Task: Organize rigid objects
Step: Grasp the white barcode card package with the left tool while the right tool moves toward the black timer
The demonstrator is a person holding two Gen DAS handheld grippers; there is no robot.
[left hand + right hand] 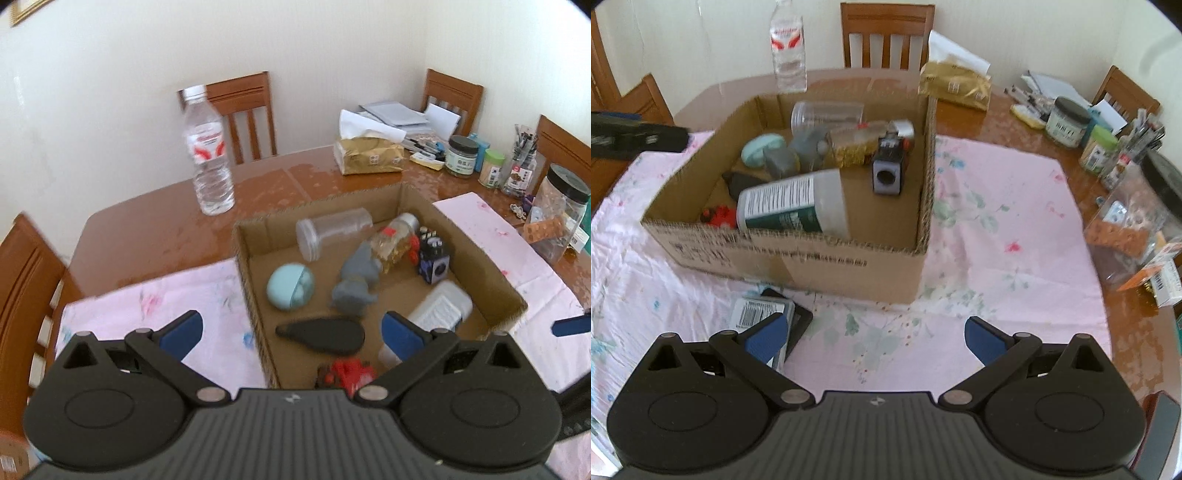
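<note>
The left gripper (291,334) hangs above the cardboard box (480,258), jaws spread wide and empty. The right gripper (875,338), jaws also wide and empty, hovers over the pink cloth (997,221) beside a flat packet (753,312) on the counter.

Cardboard box (827,258) on pink cloth, w/ white bottle (792,206) on its side, teal case (290,283), black cube (886,171)

A red toy (347,373) at the box's (255,295) near wall lies half hidden behind the left tool's body, a flat packet (757,312) on the cloth (997,229) is partly covered by the right tool's finger (766,338), and the bottle's (788,48) label print is too blurred to read.
</note>
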